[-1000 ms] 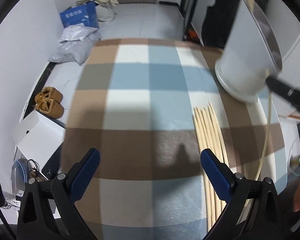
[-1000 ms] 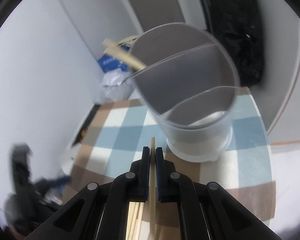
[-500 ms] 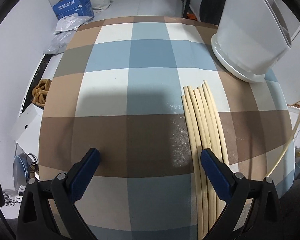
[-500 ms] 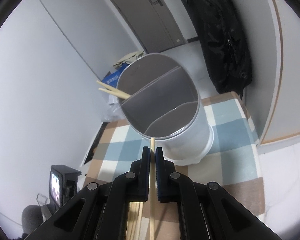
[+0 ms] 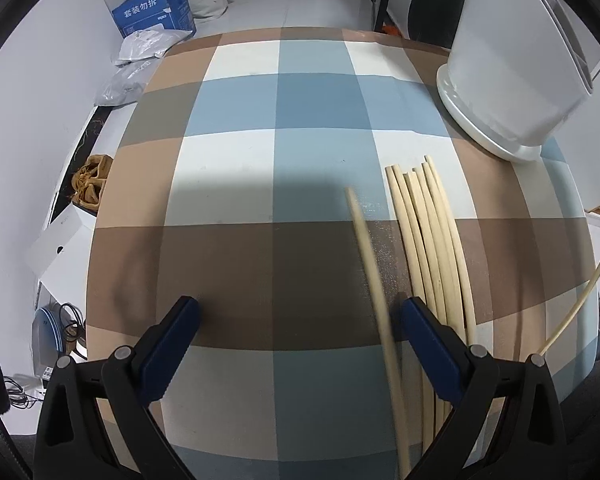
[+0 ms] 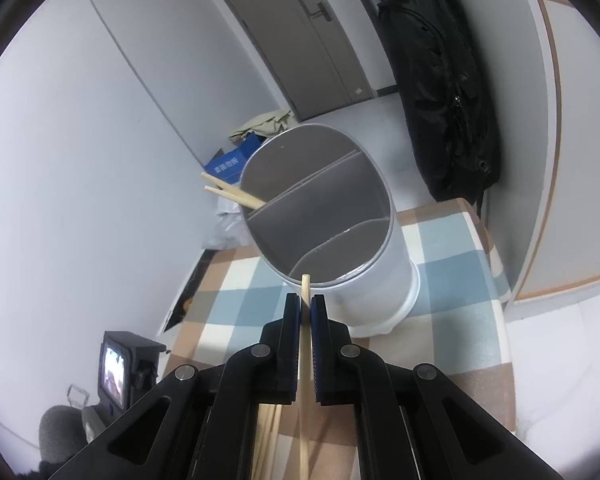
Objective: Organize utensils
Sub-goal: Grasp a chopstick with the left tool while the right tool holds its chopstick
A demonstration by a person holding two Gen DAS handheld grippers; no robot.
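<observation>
The right gripper (image 6: 306, 308) has its blue-padded fingers (image 6: 293, 320) closed tight on a single pale wooden chopstick (image 6: 305, 288), which runs straight down the narrow slit between them. Its blunt tip pokes just past the fingertips and sits in front of the near rim of the white cylindrical utensil holder with grey dividers (image 6: 396, 276). Two more pale chopsticks (image 6: 236, 196) lean out of the holder's far-left compartment.

The left gripper (image 5: 298, 316) points steeply down at the counter covered with a brown, blue and white checked cloth (image 5: 240, 160), its fingers (image 5: 172, 332) spread wide and holding nothing. A blurred wooden chopstick (image 5: 374, 280) slants through the gap between them, close to the right finger; I cannot tell whether it touches. Just beyond that finger, a bundle of pale wooden chopsticks (image 5: 428, 232) lies flat on the cloth, ends aimed toward the holder's white base.
</observation>
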